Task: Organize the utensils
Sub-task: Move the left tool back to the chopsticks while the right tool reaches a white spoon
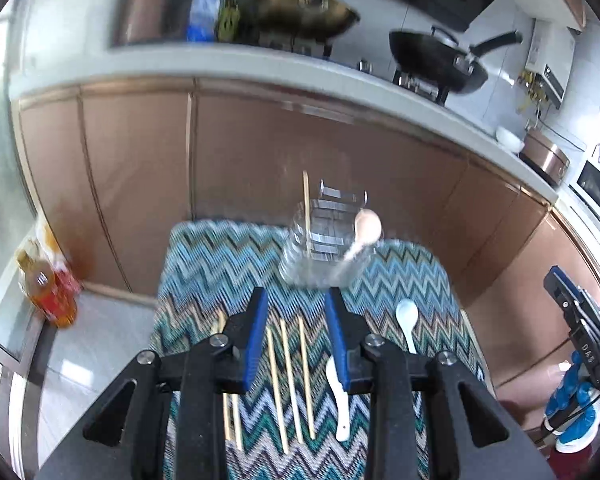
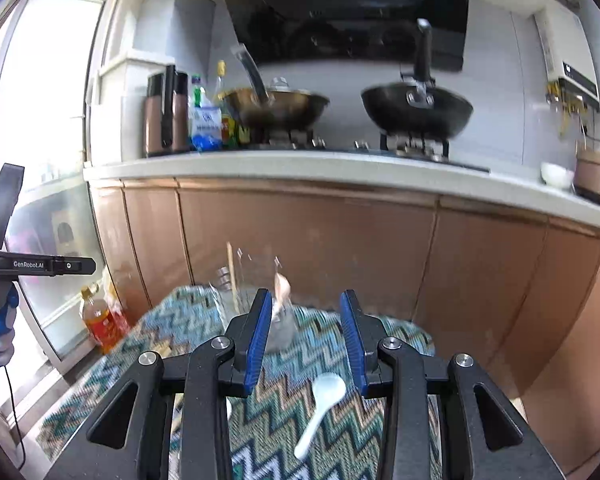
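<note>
A clear utensil holder [image 1: 324,252] stands at the far end of the zigzag-patterned table [image 1: 220,264], with one chopstick [image 1: 307,212] and a pale wooden spoon [image 1: 366,228] upright in it. My left gripper [image 1: 296,300] hovers open over several loose chopsticks [image 1: 290,380], nothing between its fingers. A white spoon [image 1: 406,322] and another white utensil [image 1: 340,400] lie to their right. In the right wrist view my right gripper [image 2: 306,304] is open and empty above the white spoon [image 2: 320,408], with the holder [image 2: 252,300] just beyond it.
Copper-coloured cabinets [image 2: 300,240] rise right behind the table, under a counter with two woks [image 2: 416,110]. An oil bottle [image 1: 48,296] stands on the floor at the left. A blue-gloved hand holds the other gripper [image 1: 580,320] at the right edge.
</note>
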Available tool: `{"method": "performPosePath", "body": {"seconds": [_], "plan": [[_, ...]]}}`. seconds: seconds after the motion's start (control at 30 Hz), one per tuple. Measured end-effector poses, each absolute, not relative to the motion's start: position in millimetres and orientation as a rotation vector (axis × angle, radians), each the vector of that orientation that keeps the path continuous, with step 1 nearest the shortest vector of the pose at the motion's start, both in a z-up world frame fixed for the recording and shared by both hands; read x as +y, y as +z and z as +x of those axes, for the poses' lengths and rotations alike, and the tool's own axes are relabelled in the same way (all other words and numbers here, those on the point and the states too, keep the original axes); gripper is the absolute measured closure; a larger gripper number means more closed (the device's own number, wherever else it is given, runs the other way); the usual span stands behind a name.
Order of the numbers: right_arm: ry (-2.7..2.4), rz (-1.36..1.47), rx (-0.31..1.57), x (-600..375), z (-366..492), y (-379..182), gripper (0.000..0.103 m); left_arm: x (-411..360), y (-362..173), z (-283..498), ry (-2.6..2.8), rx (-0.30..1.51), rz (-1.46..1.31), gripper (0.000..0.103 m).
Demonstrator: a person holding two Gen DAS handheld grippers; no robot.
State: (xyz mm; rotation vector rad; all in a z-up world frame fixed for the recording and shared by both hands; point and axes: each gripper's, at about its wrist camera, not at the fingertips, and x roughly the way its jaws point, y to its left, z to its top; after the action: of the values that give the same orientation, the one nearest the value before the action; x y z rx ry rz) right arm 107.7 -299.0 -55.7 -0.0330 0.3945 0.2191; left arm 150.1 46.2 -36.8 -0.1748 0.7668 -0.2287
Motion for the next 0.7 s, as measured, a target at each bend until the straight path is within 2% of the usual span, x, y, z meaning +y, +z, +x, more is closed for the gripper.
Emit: {"method": "performPosePath", "body": {"seconds": [0.33,0.7], "plan": [[0.365,0.038,0.670,-298.7,155.6,-150.0,0.069,7.8,-139.8,209.2,-0.319,1.103,-0.212,0.076],[0.507,0.111,0.862,-280.0,203.2,-222.2,0.073,1.1,-218.3,270.0,-0.270,1.302,-0.235,0.078]]}}
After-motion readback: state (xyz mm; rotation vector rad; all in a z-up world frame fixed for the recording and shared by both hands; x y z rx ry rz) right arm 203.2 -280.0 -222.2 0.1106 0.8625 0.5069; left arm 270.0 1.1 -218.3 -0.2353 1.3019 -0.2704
